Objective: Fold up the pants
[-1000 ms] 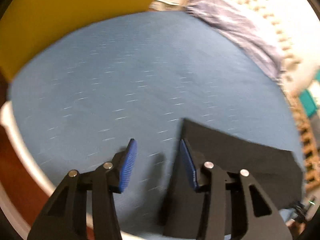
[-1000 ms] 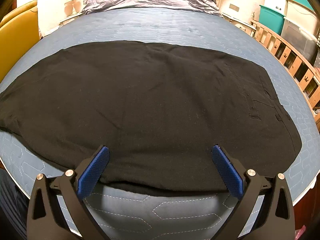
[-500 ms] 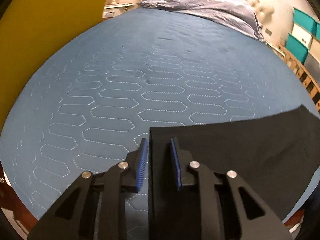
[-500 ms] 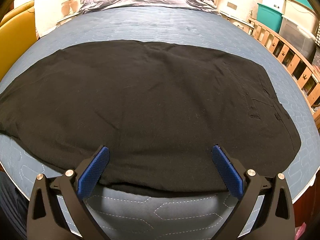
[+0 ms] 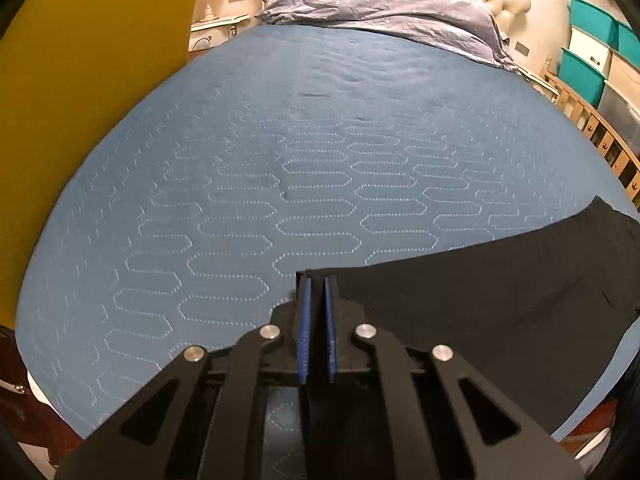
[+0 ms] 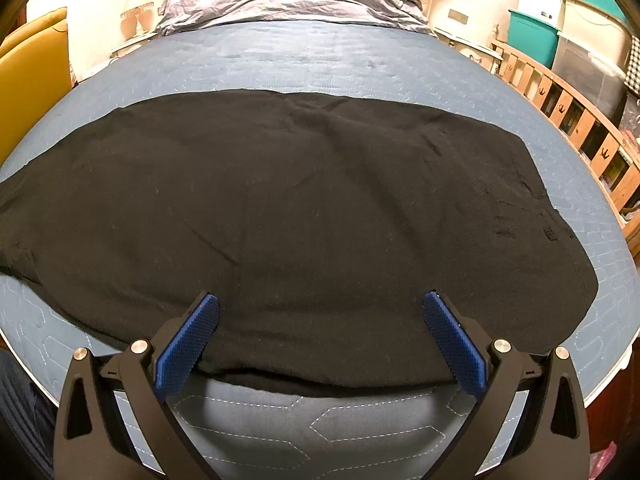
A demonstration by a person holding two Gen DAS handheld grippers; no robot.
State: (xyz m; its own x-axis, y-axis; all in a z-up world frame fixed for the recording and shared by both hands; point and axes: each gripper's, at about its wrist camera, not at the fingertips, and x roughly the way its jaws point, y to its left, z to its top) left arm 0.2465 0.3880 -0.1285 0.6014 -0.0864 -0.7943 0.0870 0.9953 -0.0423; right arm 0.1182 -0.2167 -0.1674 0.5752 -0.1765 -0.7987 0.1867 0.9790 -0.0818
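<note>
Black pants (image 6: pixel 304 208) lie spread flat and sideways across a blue quilted bed (image 6: pixel 320 60), waistband end at the right. In the left wrist view the leg-hem end of the pants (image 5: pixel 480 304) reaches in from the right, and my left gripper (image 5: pixel 316 292) is shut on its corner, the blue pads pinching the cloth edge. My right gripper (image 6: pixel 320 312) hovers wide open over the near edge of the pants, both blue pads above the cloth with nothing between them.
A rumpled grey-blue duvet (image 5: pixel 380 4) lies at the head of the bed. A yellow chair (image 5: pixel 80 100) stands at the left. A wooden rail (image 6: pixel 560 108) and teal storage bins (image 6: pixel 536 28) line the right side. Bare blue quilt (image 5: pixel 280 160) stretches beyond the pants.
My left gripper swung round to the pants' hem corner and went from open to shut on it. The right gripper stayed open and almost still.
</note>
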